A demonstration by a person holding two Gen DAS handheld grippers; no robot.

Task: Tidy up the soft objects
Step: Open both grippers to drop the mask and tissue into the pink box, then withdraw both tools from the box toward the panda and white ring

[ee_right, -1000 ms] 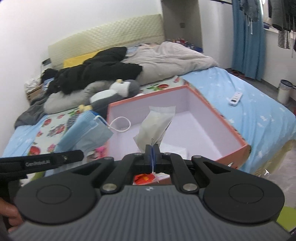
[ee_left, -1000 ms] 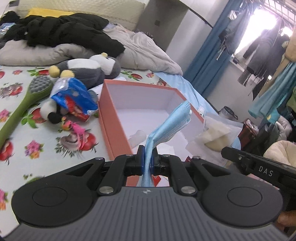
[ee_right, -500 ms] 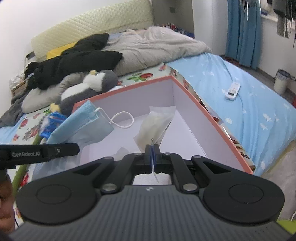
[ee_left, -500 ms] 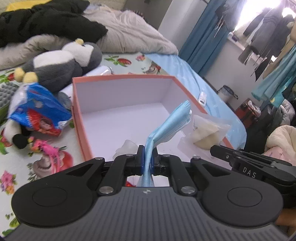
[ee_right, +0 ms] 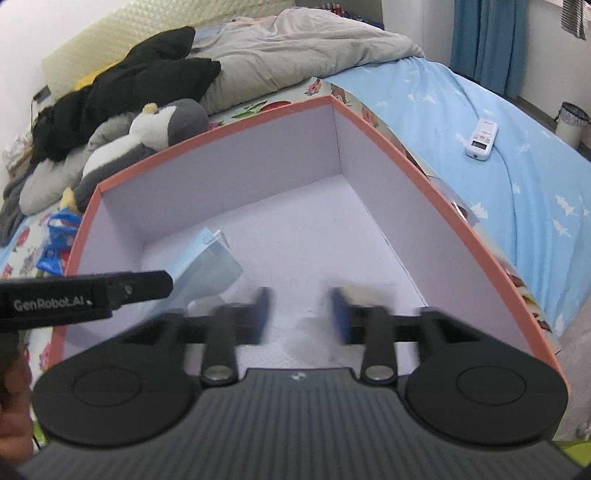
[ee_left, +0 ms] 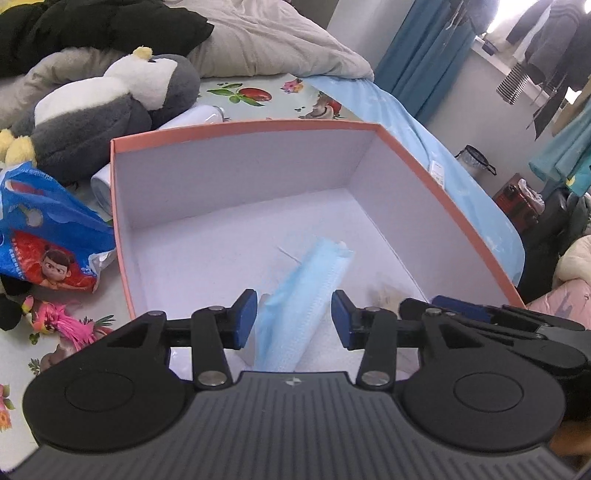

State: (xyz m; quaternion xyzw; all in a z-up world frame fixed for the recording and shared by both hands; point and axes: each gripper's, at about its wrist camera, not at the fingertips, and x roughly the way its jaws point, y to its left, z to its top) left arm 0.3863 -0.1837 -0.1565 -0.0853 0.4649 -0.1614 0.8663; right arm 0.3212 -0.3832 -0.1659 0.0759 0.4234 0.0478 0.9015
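At the lower centre, the left gripper (ee_left: 293,317) is spreading, its jaws having just been opening; the blue face mask (ee_left: 303,295) is lying loose between them, sloping up-frame across the floor of the orange box (ee_left: 122,236). The right gripper (ee_right: 300,314) is likewise opening, blurred, nothing visible between its pads.

Blue curtain (ee_left: 424,62), bright window (ee_left: 517,14) (overexposed), white wall (ee_right: 33,33), blue-sheeted bed (ee_right: 498,122)

Open-topped box (ee_left: 436,173) at frame centre, far floor bare, walls closing in on every side. Blue mask (ee_left: 306,291) lying across the near floor. Plush penguin (ee_left: 110,107) and snack bag (ee_left: 48,236) crowding the bed at left.
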